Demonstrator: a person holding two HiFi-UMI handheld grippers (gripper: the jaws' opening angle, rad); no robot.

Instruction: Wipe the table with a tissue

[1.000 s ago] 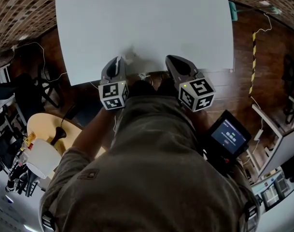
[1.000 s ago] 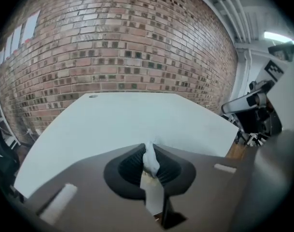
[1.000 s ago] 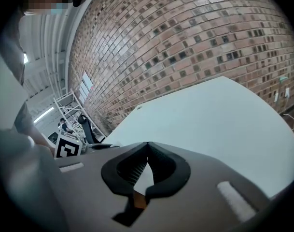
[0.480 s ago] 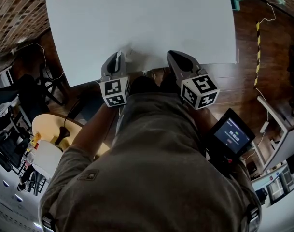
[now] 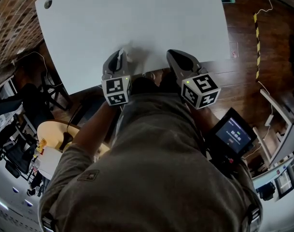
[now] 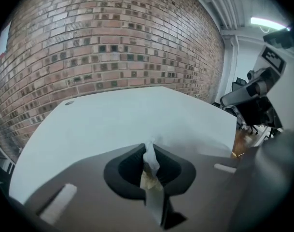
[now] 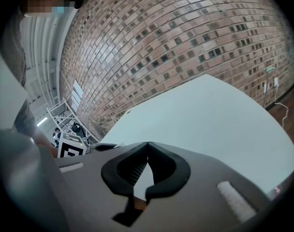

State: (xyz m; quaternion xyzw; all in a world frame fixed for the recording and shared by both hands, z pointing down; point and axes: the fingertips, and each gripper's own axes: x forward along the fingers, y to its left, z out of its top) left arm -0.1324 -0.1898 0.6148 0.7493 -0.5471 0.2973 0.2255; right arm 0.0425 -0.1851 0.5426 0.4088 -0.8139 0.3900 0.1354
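The white table (image 5: 137, 23) fills the upper head view, its near edge just ahead of both grippers. My left gripper (image 5: 119, 54) is shut on a white tissue (image 6: 150, 158), pinched between its jaws; a crumpled bit of the tissue (image 5: 130, 56) pokes out beside the tips over the table's near edge. In the left gripper view the left gripper (image 6: 149, 151) points across the table (image 6: 118, 124). My right gripper (image 5: 173, 56) sits to the right at the same edge, shut with nothing between its jaws; in its own view the right gripper (image 7: 147, 146) faces the table (image 7: 209, 120).
A round hole (image 5: 48, 4) marks the table's far left corner. A brick wall (image 6: 103, 37) stands beyond the table. Wooden floor (image 5: 243, 42) lies to the right, with a black device with a lit screen (image 5: 232, 134) at my right side. A round yellow table (image 5: 52, 132) stands lower left.
The view has shifted slightly, so the table appears tilted and further left. Both grippers stay at the table's near edge, the left still holding the tissue.
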